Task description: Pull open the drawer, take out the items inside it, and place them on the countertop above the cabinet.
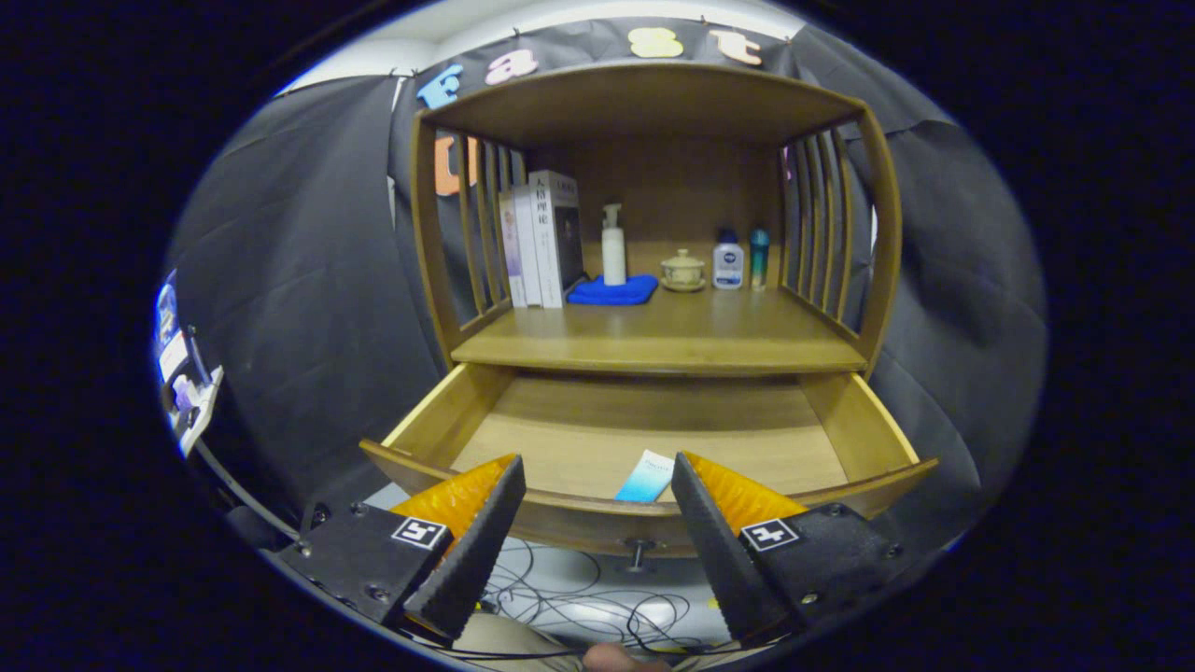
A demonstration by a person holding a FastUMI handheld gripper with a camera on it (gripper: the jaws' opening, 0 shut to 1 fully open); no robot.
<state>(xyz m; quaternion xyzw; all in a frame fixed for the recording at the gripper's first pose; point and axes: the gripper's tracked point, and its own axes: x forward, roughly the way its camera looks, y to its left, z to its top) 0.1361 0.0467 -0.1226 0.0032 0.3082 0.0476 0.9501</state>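
Gripper view. Tool (597,476) spread wide, gripping nothing, fingers (485,532) apart at 7 and 5 o'clock, tips level with the front wall of the drawer (644,518). Drawer pulled out, standing open below the tabletop (653,341). Knob (639,556) on the drawer front, at 6 o'clock, between the fingers and below their tips. Inside the drawer, one flat packet (646,476), pale blue and white, lying on the wooden floor against the front wall, just left of the right finger's tip, at about 1 o'clock from the knob. Cannot tell whether packet and finger touch.

Up on the tabletop, at 12 o'clock from the drawer, a row against the back panel. Books (540,238) upright at the left, by the slatted side. Blue cloth (613,291) flat at 3 o'clock from the books. Pump bottle (612,247), white, upright at the cloth's rear edge. Lidded cup (682,271) on a saucer at 3 o'clock from the cloth. Beyond it, a squat white bottle (727,261) with a dark cap, then a slim teal bottle (759,258) near the right slats. Wooden shelf (644,98) roofing the lot.

Under the drawer, at 6 o'clock, cables (560,597) tangled on a pale floor.
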